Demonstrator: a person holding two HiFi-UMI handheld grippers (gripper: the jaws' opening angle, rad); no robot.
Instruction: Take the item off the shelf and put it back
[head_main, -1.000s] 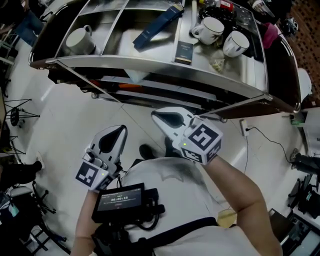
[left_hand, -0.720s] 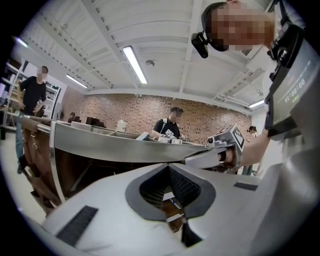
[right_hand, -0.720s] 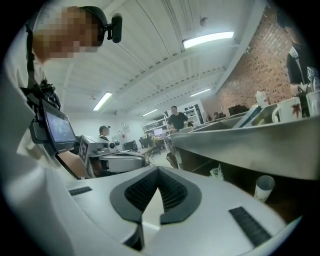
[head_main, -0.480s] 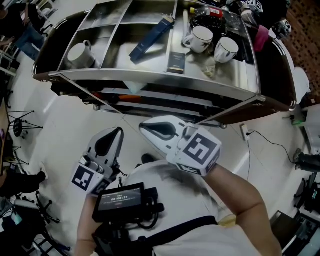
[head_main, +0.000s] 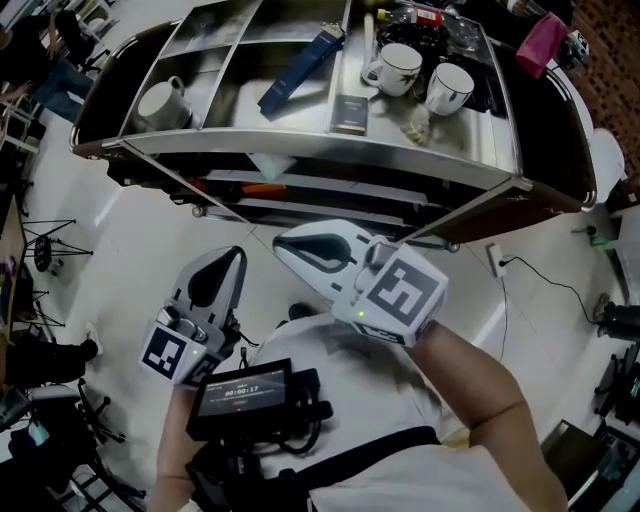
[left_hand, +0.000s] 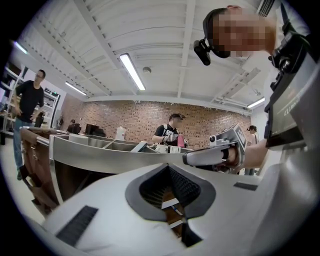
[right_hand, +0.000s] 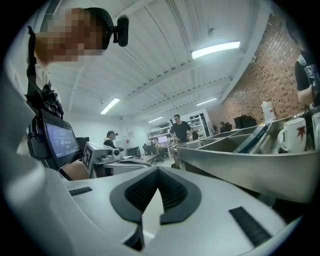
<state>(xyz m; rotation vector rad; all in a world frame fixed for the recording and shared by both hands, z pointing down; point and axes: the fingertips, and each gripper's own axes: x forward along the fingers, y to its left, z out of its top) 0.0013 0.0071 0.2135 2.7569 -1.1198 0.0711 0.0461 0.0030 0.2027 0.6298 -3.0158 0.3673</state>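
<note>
Holding white left tongs (head_main: 232, 256) and white right tongs (head_main: 282, 240) closed and empty, short of the silver metal shelf (head_main: 300, 150), probably lining up on the long dark-blue box (head_main: 300, 70) ahead.

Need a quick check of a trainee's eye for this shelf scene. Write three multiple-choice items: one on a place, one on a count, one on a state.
1. Where does the long blue box lie?
A. In the middle compartment of the top shelf.
B. In the left compartment.
C. On the floor.

2. How many mugs stand on the top shelf?
A. Two.
B. Three.
C. Five.

3. How do the jaws of the right gripper stand?
A. Wide open.
B. Shut on a mug.
C. Shut, with nothing between them.

Key: 1 A, the box slants between the two dividers. 2 B, one mug stands at the left and two at the right. 3 C, the right gripper view shows the jaws together and empty, short of the shelf.
</note>
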